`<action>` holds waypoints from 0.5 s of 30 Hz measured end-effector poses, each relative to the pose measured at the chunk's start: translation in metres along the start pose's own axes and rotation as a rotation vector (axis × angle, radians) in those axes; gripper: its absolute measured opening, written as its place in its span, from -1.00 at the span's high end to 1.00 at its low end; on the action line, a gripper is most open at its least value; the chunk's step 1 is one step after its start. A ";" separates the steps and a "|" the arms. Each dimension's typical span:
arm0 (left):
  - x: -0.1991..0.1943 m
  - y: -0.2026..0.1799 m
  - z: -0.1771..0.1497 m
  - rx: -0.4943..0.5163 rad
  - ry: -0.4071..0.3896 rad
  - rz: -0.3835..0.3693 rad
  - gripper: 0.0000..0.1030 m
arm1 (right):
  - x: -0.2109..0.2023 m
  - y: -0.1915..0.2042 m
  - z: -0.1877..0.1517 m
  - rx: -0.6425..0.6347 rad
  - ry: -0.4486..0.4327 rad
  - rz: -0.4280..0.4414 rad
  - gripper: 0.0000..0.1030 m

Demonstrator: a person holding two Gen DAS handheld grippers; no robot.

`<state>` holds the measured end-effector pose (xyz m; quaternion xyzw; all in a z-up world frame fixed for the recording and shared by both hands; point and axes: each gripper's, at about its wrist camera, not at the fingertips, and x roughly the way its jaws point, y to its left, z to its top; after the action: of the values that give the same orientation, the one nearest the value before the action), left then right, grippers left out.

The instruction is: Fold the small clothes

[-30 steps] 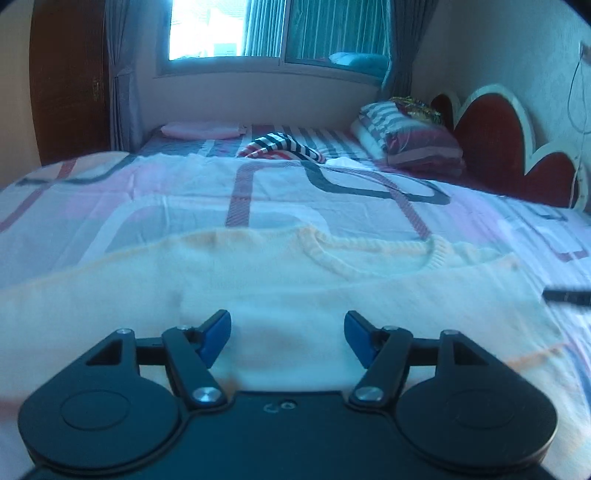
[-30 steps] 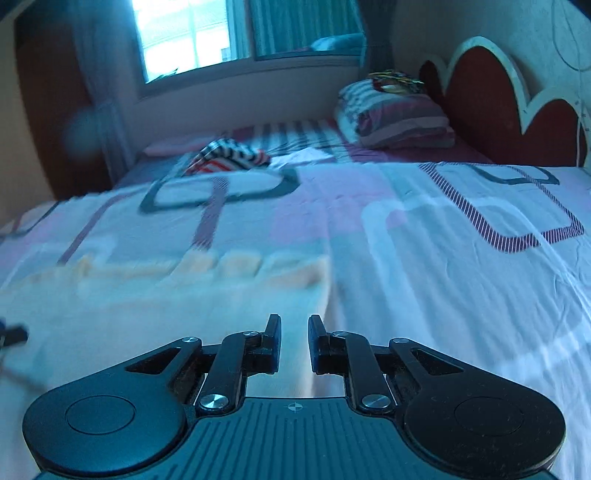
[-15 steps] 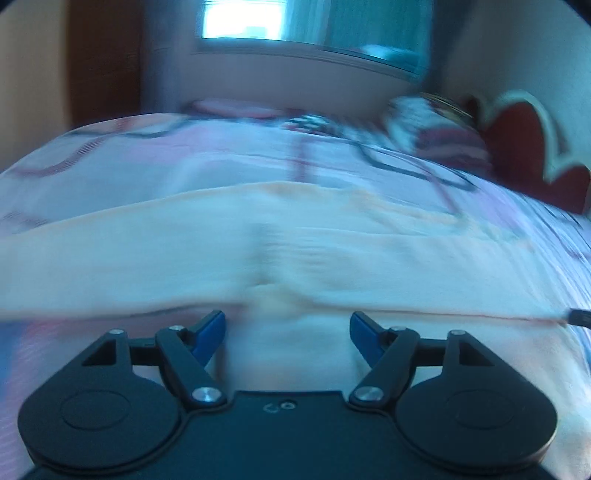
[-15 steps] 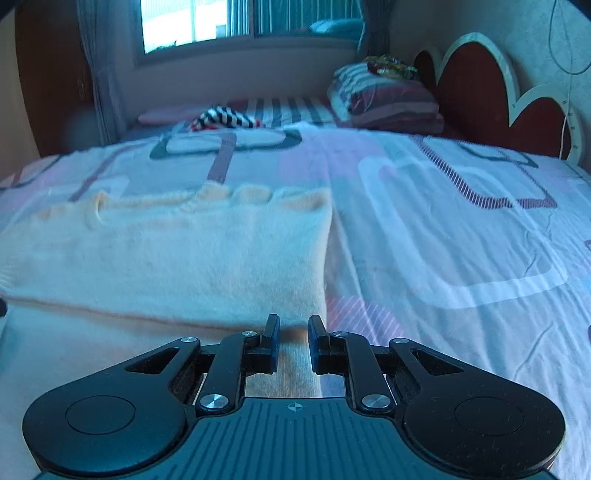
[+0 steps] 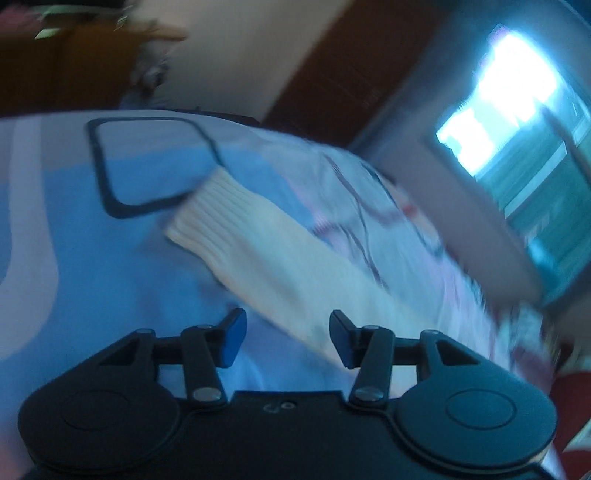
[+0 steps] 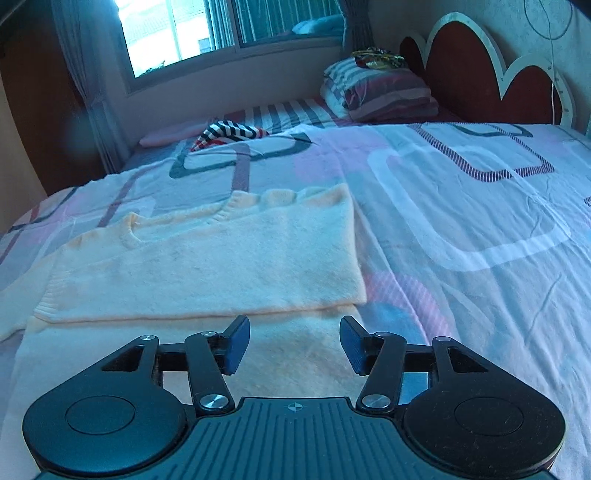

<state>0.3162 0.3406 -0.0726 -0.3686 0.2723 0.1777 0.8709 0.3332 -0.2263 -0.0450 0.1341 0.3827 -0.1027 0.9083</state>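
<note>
A cream knitted sweater (image 6: 207, 266) lies flat on the bed, its right side folded over the body. My right gripper (image 6: 294, 345) is open and empty just above the sweater's near part. In the tilted, blurred left wrist view, the sweater's left sleeve (image 5: 258, 240) stretches out across the sheet, its ribbed cuff at the far end. My left gripper (image 5: 284, 338) is open and empty over the near part of that sleeve.
The bed sheet (image 6: 461, 221) has a pattern of pink, blue and white shapes. A striped cloth (image 6: 229, 132) and stacked pillows (image 6: 380, 94) lie at the far end. A red scalloped headboard (image 6: 480, 74) stands at the right, a window (image 6: 166, 33) behind.
My right gripper has opened and let go of the sweater's folded edge. My left gripper has swung left and rolled, so it now looks along the left sleeve.
</note>
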 end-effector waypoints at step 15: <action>0.037 0.010 0.042 0.080 -0.017 -0.005 0.94 | 0.002 0.022 0.002 0.028 0.010 -0.027 0.04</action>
<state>0.3547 0.3819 -0.0764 -0.3327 0.2709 0.1677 0.8876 0.3425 -0.2063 -0.0411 0.1423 0.3876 -0.1195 0.9029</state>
